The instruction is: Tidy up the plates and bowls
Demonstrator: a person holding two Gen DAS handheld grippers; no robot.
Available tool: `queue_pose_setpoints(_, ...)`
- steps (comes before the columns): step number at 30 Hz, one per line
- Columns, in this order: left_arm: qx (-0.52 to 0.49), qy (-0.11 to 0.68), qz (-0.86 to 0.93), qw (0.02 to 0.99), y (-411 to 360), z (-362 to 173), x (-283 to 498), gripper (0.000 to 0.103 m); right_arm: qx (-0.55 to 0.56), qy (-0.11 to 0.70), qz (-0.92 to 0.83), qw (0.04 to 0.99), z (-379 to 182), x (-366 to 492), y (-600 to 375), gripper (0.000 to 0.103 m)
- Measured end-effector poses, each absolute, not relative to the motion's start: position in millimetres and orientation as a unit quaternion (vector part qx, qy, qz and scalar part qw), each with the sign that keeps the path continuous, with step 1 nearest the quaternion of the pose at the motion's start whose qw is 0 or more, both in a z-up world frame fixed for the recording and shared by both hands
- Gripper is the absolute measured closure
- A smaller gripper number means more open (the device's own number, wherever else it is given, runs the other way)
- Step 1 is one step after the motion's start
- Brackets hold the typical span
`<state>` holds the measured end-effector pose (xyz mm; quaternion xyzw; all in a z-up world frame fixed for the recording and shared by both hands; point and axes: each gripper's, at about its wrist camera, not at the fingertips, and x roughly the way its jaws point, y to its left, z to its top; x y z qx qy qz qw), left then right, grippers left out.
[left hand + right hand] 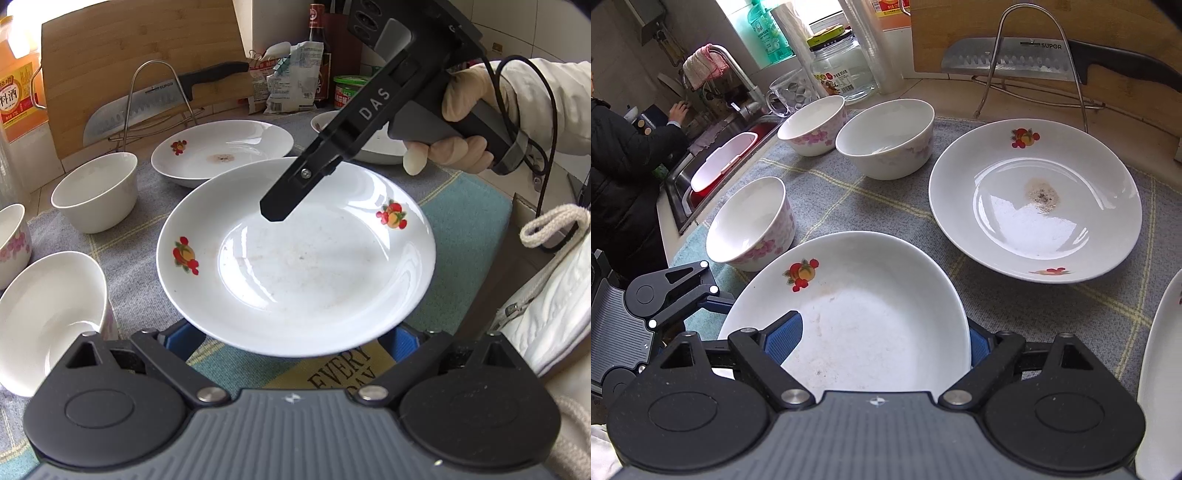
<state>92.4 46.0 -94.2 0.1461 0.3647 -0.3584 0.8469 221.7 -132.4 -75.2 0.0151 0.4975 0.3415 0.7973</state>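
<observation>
Leftmost in the right wrist view, a person in a dark jacket (620, 166) stands at the sink (679, 192), which runs along the worktop's left edge. Next to it, a grey checked cloth (868, 199) covers the worktop and carries all the crockery. Three white bowls with pink flowers stand upright and empty on the cloth's left half: the near bowl (750, 221) by the sink-side edge, the far bowl (812, 123) towards the back edge, and the middle bowl (884, 138) just beside the far one, on its right. The left gripper (293, 341) comes in at the front left; its jaws stand wide apart with both blue pads under the near rim of the fruit-pattern plate (857, 295), gripping nothing. That plate sits at the front middle of the cloth, tilted, with faint smears inside. The right gripper (882, 339), held in a gloved hand (461, 122), straddles the plate's rim with its jaws wide: one blue pad lies over the inside of the plate and the other is behind the rim. Whether the pads press on the plate I cannot tell. Right of it, apart, the stained plate (1034, 199) lies flat with a brown spot at its centre. Behind that plate, at the back edge, a cleaver (1008, 61) rests on a wire rack (1030, 22) against a wooden board (1108, 22). At the cloth's right edge, the rim of a third plate (1160, 369) shows.
</observation>
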Motion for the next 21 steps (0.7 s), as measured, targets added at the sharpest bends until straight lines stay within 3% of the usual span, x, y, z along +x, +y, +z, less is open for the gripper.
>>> queue_pose_setpoints(21,0.146,0.362,-0.363,0.846,29,-89,100,0.005,0.023,0.484,0.336,0.808,-62,218,-154,0.011)
